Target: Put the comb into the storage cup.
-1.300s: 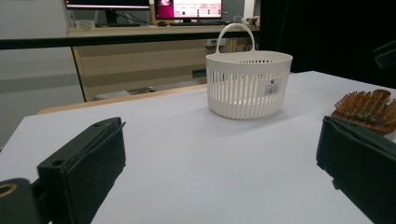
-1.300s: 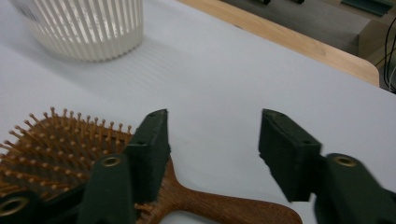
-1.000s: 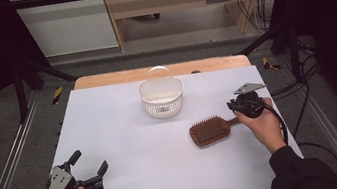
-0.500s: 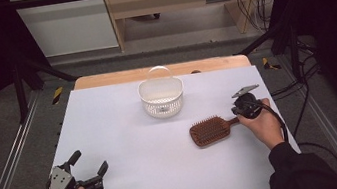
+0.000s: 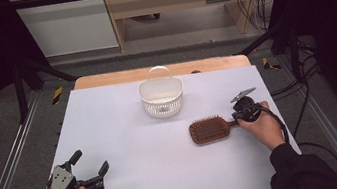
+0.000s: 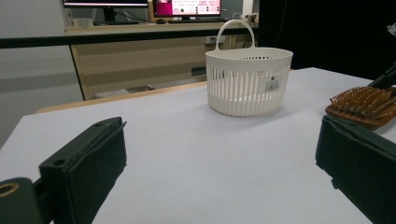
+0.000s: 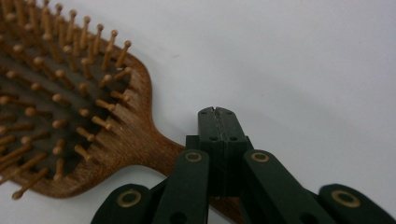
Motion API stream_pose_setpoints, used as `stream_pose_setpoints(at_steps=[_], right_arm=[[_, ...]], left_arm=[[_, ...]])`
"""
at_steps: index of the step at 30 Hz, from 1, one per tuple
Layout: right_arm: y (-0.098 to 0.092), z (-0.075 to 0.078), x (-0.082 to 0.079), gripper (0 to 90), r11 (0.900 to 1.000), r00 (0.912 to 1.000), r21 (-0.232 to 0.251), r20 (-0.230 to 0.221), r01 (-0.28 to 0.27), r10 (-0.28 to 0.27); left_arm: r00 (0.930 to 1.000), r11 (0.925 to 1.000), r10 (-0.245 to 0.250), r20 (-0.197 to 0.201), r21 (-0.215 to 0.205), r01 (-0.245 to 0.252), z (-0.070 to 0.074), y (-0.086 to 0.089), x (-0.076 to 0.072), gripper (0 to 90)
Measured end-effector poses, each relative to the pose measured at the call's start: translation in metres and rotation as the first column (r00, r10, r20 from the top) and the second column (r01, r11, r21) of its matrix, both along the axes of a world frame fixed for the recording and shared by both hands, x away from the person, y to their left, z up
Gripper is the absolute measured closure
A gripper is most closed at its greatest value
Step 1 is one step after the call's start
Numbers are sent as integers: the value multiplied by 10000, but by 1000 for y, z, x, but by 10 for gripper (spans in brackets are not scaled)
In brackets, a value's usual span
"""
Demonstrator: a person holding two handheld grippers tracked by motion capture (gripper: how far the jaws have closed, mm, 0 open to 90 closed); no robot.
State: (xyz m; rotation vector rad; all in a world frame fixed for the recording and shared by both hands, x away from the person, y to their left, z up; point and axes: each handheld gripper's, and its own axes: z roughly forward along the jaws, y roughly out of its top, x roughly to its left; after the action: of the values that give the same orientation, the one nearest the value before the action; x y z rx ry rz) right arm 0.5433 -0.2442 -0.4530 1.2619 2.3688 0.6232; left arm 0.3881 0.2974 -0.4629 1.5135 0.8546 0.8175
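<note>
A wooden paddle hairbrush [image 5: 207, 130] lies bristles up on the white table [image 5: 126, 131], right of centre, with its handle pointing right. My right gripper [image 5: 237, 116] is low over that handle. In the right gripper view the jaws [image 7: 217, 114] are pressed together with nothing between them, and the hairbrush [image 7: 70, 107] handle runs underneath the linkage. My left gripper [image 5: 90, 160] rests near the table's front left corner, open and empty. In the left gripper view its jaws [image 6: 219, 177] stand wide apart, facing the basket [image 6: 247, 84] and the brush [image 6: 362, 102].
A white slotted basket [image 5: 162, 98] with an upright handle stands at the back centre of the table. A wooden strip [image 5: 103, 80] runs along the table's far edge. Metal rails [image 5: 10, 163] and cables [image 5: 299, 105] flank the table on the floor.
My right gripper has sunk a little onto the brush handle. The brush, the basket and my left gripper have stayed where they were.
</note>
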Motion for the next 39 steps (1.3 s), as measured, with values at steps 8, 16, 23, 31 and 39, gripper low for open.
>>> stream_pose_setpoints(at_steps=[8,16,23,31,39], right_arm=[[-2,3,-17,900,9997,9992,193,-389,-116,124],[2,1,-37,900,9984,9975,367,-538,-428,448],[13,3,-52,900,9959,9951,486,-591,-760,788],[22,5,-58,900,9934,9932,656,-613,-945,985],[24,7,-62,900,9927,9924,656,-628,-1014,1055]], left_arm=[[10000,10000,-25,-10,6,25,0,0,1,17],[10000,10000,-9,-43,-6,9,0,2,1,17],[10000,10000,-66,-46,-16,66,0,0,1,17],[9999,9999,-125,-66,63,126,-1,0,3,17],[9999,9999,-129,-76,74,129,-1,0,2,17]])
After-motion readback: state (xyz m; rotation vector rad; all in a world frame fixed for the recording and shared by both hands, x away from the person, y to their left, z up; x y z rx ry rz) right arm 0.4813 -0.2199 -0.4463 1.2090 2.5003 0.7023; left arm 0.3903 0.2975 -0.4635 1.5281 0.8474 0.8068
